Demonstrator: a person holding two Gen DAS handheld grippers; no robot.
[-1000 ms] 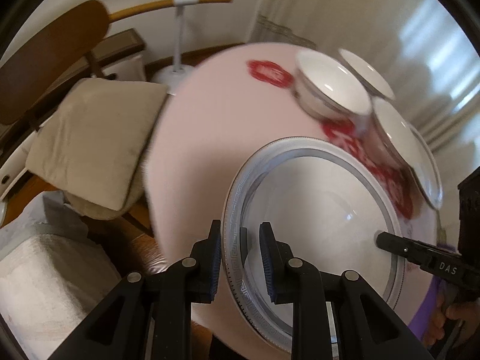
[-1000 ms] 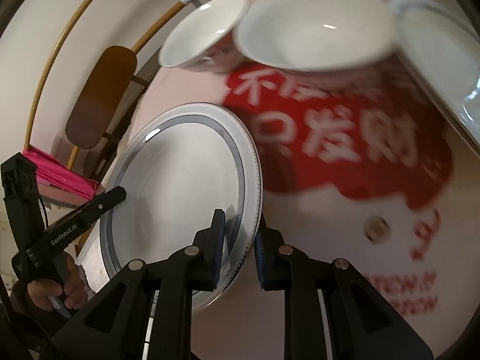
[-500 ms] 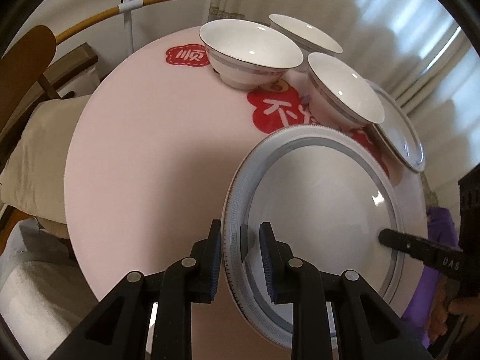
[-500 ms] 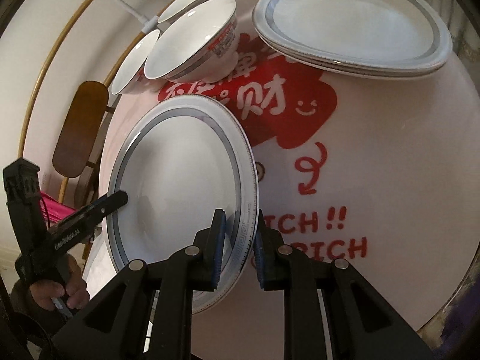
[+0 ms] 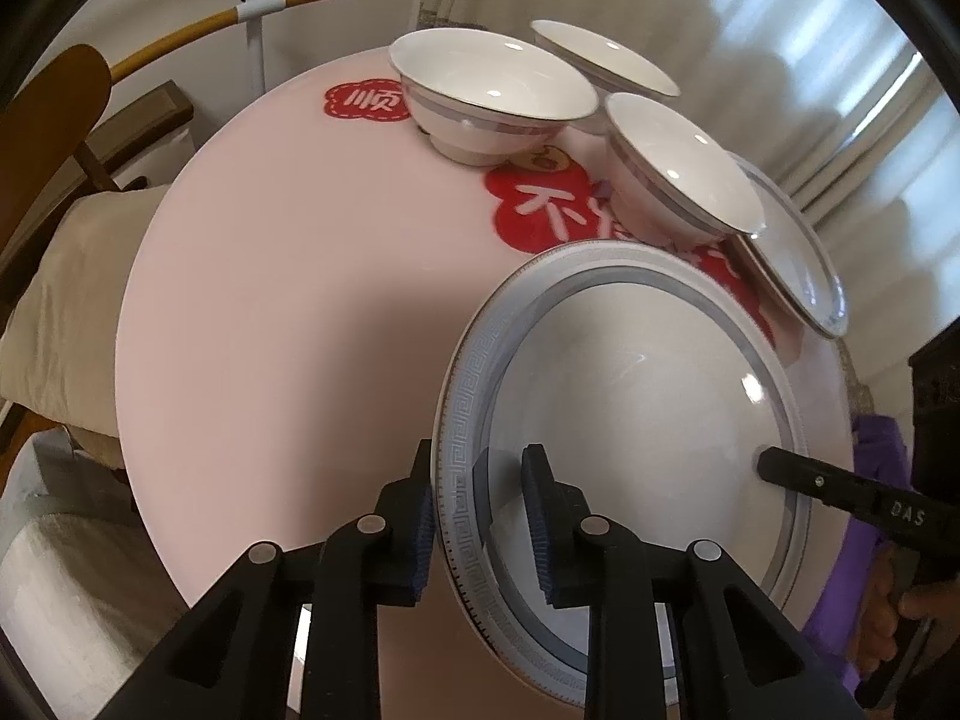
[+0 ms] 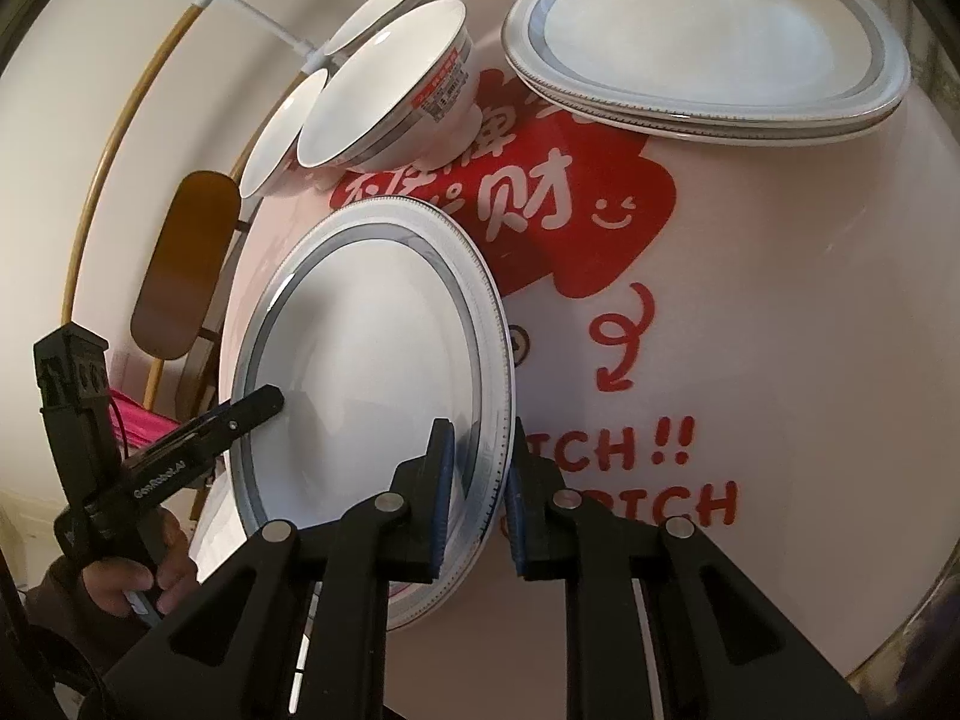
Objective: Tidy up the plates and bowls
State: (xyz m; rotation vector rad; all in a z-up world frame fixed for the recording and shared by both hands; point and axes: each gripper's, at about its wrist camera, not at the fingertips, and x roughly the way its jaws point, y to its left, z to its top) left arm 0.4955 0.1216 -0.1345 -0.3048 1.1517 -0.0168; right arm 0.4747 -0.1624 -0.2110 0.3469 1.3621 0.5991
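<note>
A white plate with a grey patterned rim (image 5: 630,420) (image 6: 360,372) is held above the pink round table by both grippers. My left gripper (image 5: 480,516) is shut on its near rim. My right gripper (image 6: 477,480) is shut on the opposite rim. Each gripper shows in the other's view, the right one (image 5: 840,486) and the left one (image 6: 198,432). Three white bowls (image 5: 492,96) (image 5: 678,168) (image 5: 600,60) stand at the far side of the table. A stack of matching plates (image 6: 702,42) (image 5: 798,264) lies beside them.
The table (image 5: 270,300) has red printed patches (image 6: 576,204). A wooden chair (image 6: 180,264) and a cushion (image 5: 60,276) stand beside the table. A white stand with a wooden hoop (image 5: 258,6) is behind it. Curtains (image 5: 810,30) hang at the back.
Both grippers have lifted the held plate higher and pulled back from the table. More of the table, bowls and stacked plates shows now. The grip on the plate is the same.
</note>
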